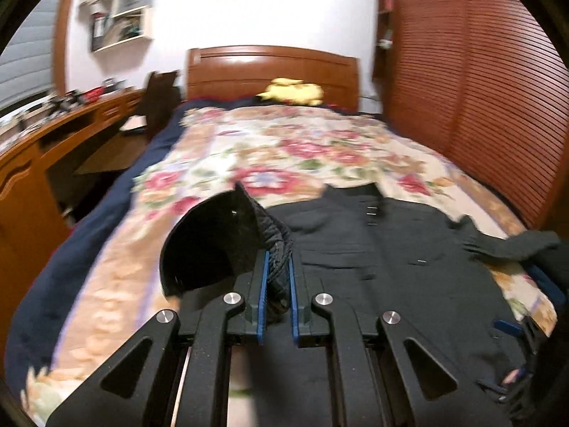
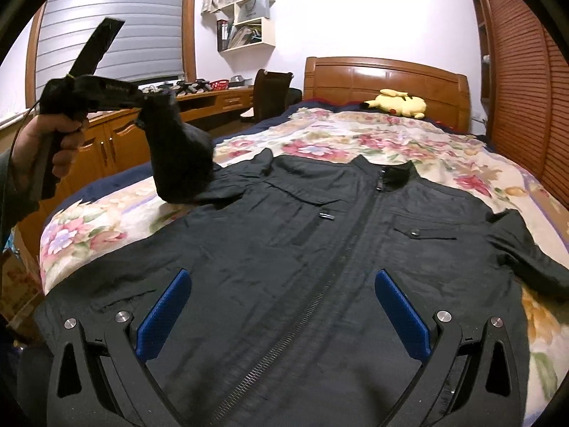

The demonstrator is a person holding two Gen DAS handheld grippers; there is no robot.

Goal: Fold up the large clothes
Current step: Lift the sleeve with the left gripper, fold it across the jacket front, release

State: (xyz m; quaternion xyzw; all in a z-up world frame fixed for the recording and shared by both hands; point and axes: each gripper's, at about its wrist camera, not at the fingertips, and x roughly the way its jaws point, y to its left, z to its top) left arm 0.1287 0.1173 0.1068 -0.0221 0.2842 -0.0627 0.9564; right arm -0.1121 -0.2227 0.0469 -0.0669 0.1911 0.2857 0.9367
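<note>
Right wrist view: black jacket (image 2: 284, 249) lies front-up on the floral bedspread (image 2: 355, 138), zip running from hem toward the collar by the headboard. Left gripper (image 1: 277, 270) has its pads clamped on the sleeve cuff (image 2: 177, 163), lifted off the jacket's left edge; the fold goes across toward the zip. Right gripper (image 2: 284, 306) hangs wide open and empty over the hem.

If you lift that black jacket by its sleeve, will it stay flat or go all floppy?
Probably floppy: the sleeve pinched in the left gripper already droops like a soft cone. The jacket looks thin and wrinkly, so likely light. Its slight sheen suggests that it may slide on the bedspread.
</note>
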